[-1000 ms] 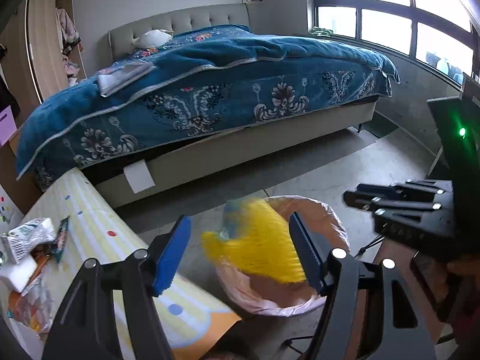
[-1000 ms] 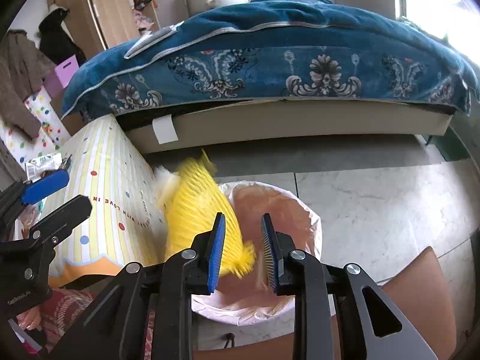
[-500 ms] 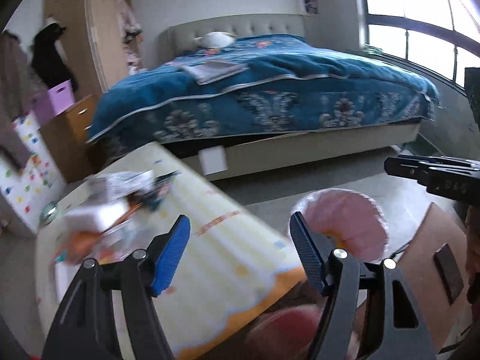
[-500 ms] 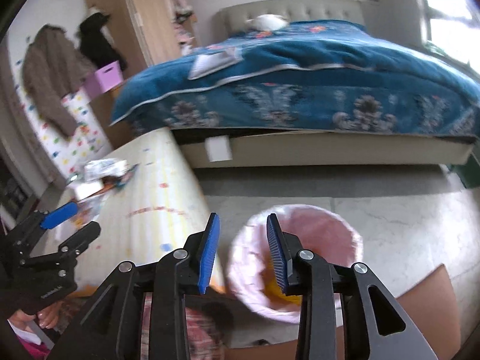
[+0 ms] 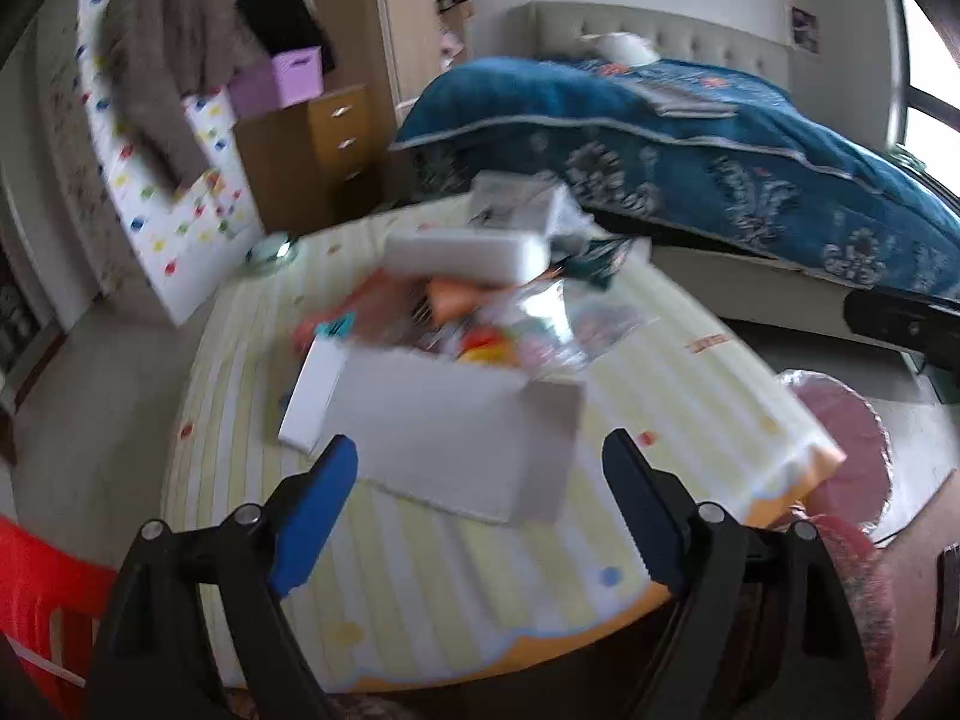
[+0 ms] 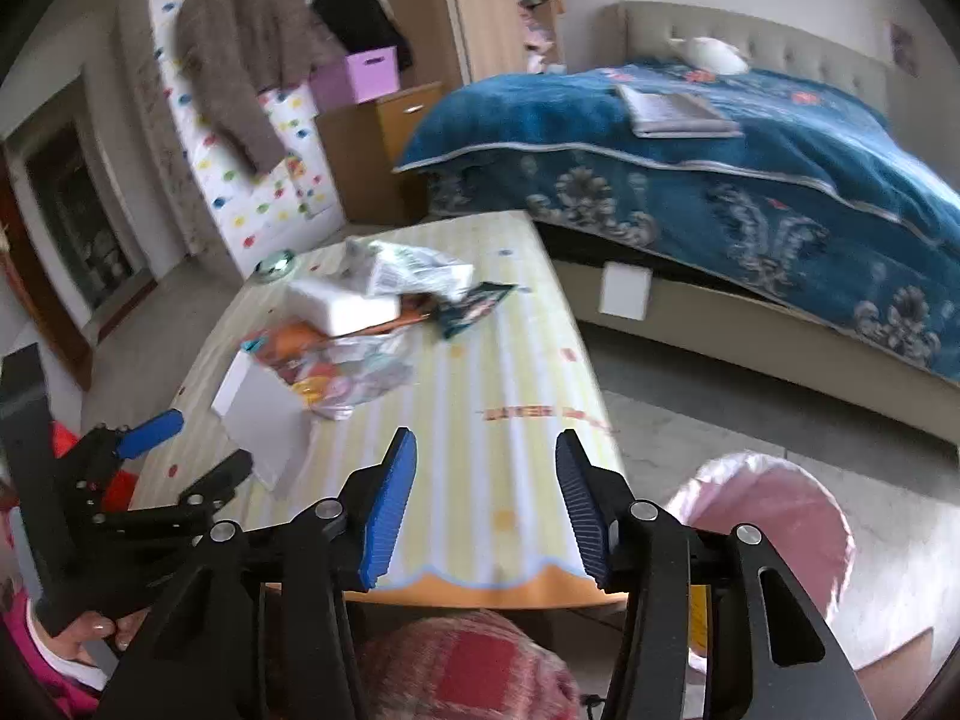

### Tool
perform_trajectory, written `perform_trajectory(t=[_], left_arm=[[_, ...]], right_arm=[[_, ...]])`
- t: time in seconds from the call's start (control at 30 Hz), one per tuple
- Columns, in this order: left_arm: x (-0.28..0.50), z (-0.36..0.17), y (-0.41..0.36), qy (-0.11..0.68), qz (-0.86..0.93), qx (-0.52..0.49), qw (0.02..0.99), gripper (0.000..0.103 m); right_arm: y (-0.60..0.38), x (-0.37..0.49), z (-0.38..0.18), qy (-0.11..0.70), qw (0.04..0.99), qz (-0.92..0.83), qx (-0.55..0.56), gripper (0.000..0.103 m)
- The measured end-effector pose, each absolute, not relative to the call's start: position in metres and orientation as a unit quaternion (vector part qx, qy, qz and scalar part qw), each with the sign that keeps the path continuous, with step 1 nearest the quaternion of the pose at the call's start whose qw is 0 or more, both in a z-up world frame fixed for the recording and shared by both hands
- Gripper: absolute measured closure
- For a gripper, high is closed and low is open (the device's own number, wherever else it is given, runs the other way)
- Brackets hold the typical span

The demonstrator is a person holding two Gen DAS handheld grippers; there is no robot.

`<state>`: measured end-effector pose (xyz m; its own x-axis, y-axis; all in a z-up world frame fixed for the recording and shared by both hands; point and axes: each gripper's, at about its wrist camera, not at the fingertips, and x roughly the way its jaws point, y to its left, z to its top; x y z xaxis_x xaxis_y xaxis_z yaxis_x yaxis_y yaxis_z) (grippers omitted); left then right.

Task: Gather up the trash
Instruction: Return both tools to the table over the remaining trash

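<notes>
Yellow-striped cloth covers the bench (image 6: 516, 372) in front of you, and the trash pile (image 6: 354, 336) sits on its far left half. Your left tongs (image 5: 474, 498) are spread wide with nothing between the blue pads, hovering above the near edge of a flat white cardboard piece (image 5: 456, 432) at the front of the pile. Your right tongs (image 6: 486, 510) are likewise released and empty, held over the near edge of the bench, well apart from the pile.

In the right wrist view the pile reads more clearly: a white foam block (image 6: 342, 309) lies on top, a crumpled white wrapper (image 6: 414, 273) just behind it, a dark teal packet (image 6: 474, 309) to its right, and clear plastic packaging (image 6: 354, 372) with orange and yellow bits beneath. The left wrist view is motion-blurred, so you cannot sort out the smaller items there.

The bin with the pink liner (image 6: 774, 516) stands on the floor just off the right near corner of the bench, beside your right tongs; a scrap of yellow shows low at its side. The same bin (image 5: 840, 420) appears at the right of the left wrist view.

Behind the bench stands the bed (image 6: 720, 156) with its blue patterned blanket, and a wooden drawer unit (image 6: 384, 150) stands to its left.
</notes>
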<state>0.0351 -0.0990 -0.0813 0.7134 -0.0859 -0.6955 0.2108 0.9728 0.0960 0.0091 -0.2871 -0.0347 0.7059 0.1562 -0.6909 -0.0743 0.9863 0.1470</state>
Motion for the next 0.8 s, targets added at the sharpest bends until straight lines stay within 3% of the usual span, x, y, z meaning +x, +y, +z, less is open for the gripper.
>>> perform_trajectory(t=[0.63,0.7,0.8], left_arm=[[0.08,-0.126,-0.13,0.392,-0.011,0.116,0.913,0.022],[0.08,-0.127,-0.121,0.401,-0.007,0.107,0.91,0.029],[0.075,-0.124,-0.107,0.409,-0.006,0.099,0.907,0.05]], right_arm=[[-0.289,0.036,-0.069,0.412,0.906,0.068,0.066,0.05],[-0.289,0.036,-0.07,0.413,0.906,0.07,0.065,0.05],[-0.286,0.034,-0.07,0.413,0.906,0.074,0.063,0.05]])
